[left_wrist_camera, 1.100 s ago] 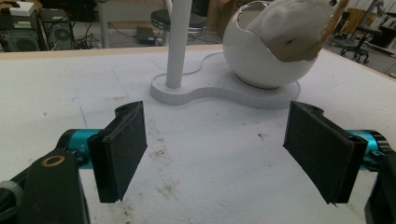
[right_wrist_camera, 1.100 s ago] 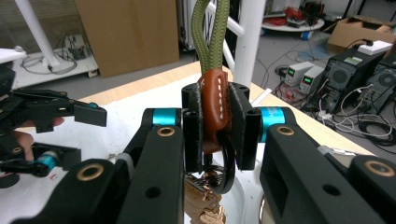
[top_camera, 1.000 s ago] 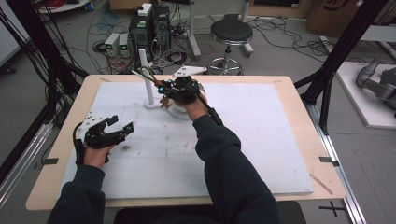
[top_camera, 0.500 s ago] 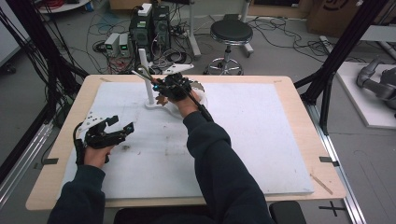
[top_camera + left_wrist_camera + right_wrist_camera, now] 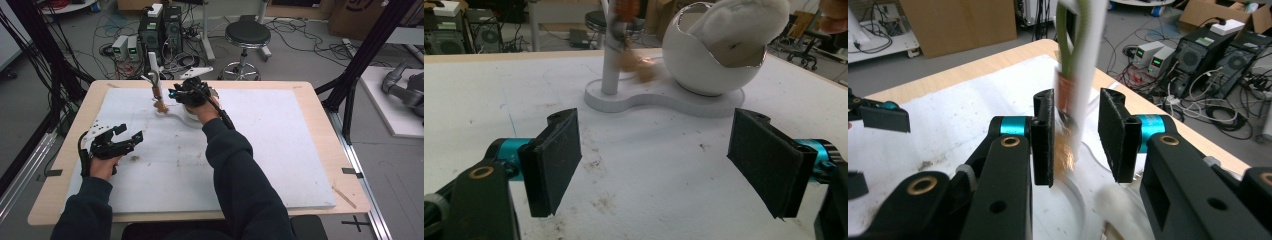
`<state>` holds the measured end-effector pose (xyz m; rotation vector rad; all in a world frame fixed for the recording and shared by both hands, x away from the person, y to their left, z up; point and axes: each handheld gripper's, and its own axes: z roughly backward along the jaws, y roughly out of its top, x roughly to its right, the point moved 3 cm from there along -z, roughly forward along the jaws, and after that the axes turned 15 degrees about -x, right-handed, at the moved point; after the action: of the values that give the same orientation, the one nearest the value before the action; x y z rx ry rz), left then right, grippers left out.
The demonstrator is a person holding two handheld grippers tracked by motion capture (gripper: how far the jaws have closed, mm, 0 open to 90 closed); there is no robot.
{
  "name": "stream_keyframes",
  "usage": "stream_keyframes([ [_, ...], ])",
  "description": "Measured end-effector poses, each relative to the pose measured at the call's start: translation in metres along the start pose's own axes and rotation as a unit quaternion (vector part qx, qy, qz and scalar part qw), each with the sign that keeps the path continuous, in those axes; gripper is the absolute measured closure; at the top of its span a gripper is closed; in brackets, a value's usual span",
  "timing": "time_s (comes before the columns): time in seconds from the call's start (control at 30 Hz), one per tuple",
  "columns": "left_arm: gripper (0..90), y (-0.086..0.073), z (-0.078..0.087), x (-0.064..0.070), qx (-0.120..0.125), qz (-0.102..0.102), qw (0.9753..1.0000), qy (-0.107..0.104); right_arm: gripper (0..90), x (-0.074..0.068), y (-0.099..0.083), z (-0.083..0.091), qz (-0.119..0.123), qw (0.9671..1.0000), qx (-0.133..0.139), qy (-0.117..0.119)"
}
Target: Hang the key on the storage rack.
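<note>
Far side first: the right gripper (image 5: 175, 94) sits near the far edge of the table (image 5: 310, 107), left of its middle, just beside a white upright post (image 5: 152, 64). From the right gripper view the jaws stand part-way open, a narrow gap, with the post (image 5: 1087, 65) and a brownish brush-like piece (image 5: 1066, 125) seen between them but farther off; blur makes it unclear whether either pad touches anything. Nothing is clamped.

Post rises from a flat white stand base (image 5: 659, 97) lying on the white mat (image 5: 260, 150). On the same base, beside the post, sits a round white bowl (image 5: 704, 60) with an opening cut in its side; a white fluffy wad (image 5: 744, 25) rests in that opening, overhanging the rim. The brownish piece (image 5: 644, 67) hangs low by the post foot, blurred.

Left gripper (image 5: 127, 141) hovers near the left edge of the table, about midway along it, well apart from the stand. Jaws wide open, holding nothing; bare, dirt-speckled mat shows between the two black pads (image 5: 551, 160).

Person's right sleeve (image 5: 235, 170) crosses the mat from the near edge toward the stand.
</note>
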<state>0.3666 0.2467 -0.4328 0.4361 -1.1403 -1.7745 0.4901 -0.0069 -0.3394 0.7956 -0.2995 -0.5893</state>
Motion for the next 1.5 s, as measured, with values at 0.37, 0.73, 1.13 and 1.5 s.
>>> stream_keyframes([
  [0.37, 21.0, 0.000, -0.001, 0.002, -0.003, -0.003, 1.0000, -0.005, 43.5, 0.027, -0.060, 0.051, -0.013, 0.9998, -0.007, -0.015],
  [0.73, 21.0, 0.000, -0.008, 0.009, -0.009, -0.007, 0.9998, -0.018, 22.9, 0.058, -0.150, 0.113, -0.068, 0.9959, -0.009, -0.058],
  [1.13, 21.0, 0.005, -0.016, 0.019, 0.000, -0.010, 0.9998, -0.019, 21.7, 0.076, -0.240, 0.163, -0.108, 0.9885, -0.016, -0.105],
  [1.5, 21.1, 0.007, -0.017, 0.021, 0.002, -0.013, 0.9996, -0.024, 21.7, 0.085, -0.280, 0.192, -0.148, 0.9790, -0.021, -0.139],
])
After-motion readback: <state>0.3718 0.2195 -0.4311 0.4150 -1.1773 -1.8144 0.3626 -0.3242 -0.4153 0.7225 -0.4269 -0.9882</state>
